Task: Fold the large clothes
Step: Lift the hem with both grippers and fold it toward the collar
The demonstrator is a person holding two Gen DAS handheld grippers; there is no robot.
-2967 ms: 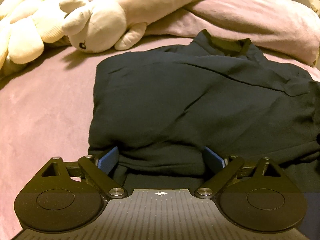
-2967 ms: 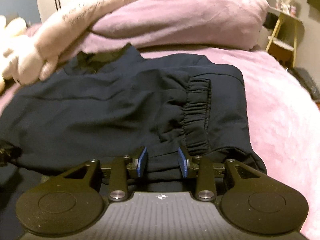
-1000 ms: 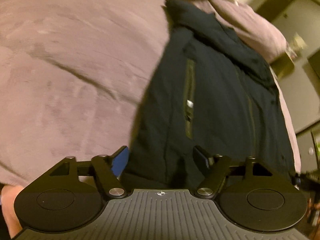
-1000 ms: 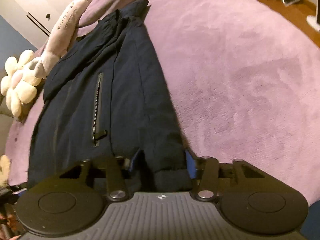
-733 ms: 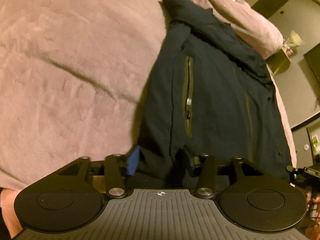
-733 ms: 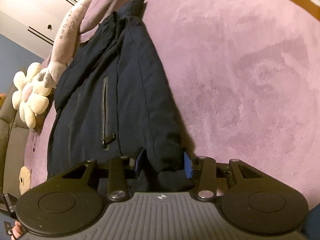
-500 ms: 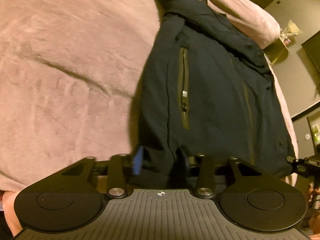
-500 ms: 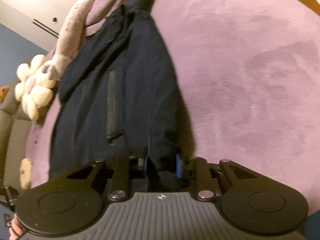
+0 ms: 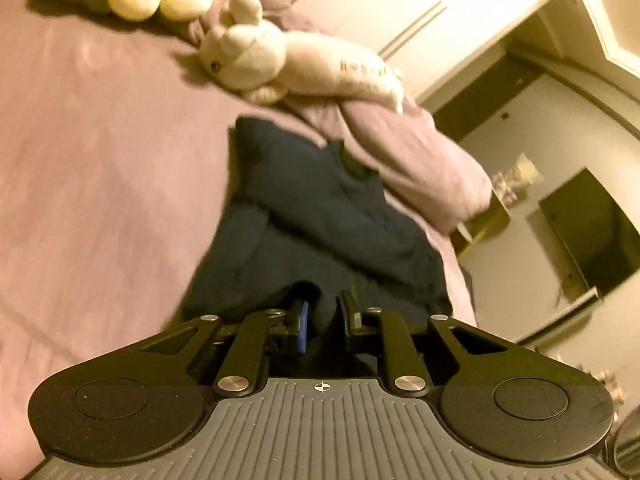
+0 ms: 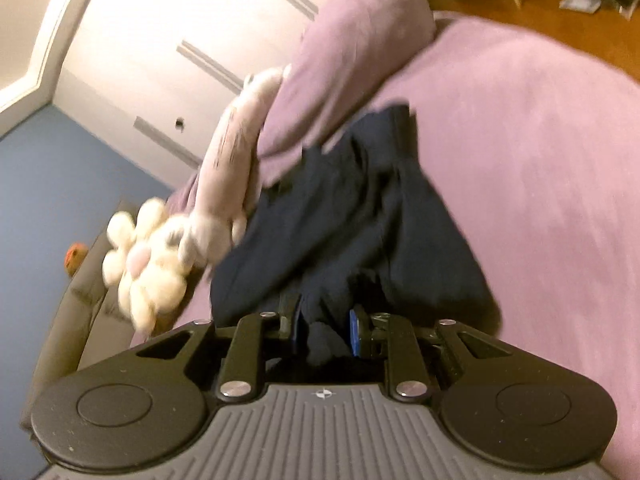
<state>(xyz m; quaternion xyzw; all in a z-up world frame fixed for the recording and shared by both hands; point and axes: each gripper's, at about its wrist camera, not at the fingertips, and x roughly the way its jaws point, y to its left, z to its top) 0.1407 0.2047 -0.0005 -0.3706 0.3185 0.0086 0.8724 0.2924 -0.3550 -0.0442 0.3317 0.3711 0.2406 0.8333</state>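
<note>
In the left wrist view the left gripper (image 9: 323, 320) was closing its jaws on the near hem of the dark jacket (image 9: 320, 224) lying on the pink bed (image 9: 100, 184), while in the right wrist view the right gripper (image 10: 323, 330) pinched the jacket's (image 10: 352, 216) near edge beside a plush toy (image 10: 216, 216).

Jacket (image 9: 328, 216) spread on the bed (image 9: 100, 184), running away from both grippers toward the pillow (image 9: 420, 160). Near hem of the jacket between the closing jaws of the left gripper (image 9: 323, 322); another part of that hem pinched in the right gripper (image 10: 325, 330). Far end of the jacket tucked against the pillow. Long plush (image 9: 288, 68) on the pillow, behind the jacket. Flower plush (image 10: 140, 268) left of the jacket, touching the long plush.
</note>
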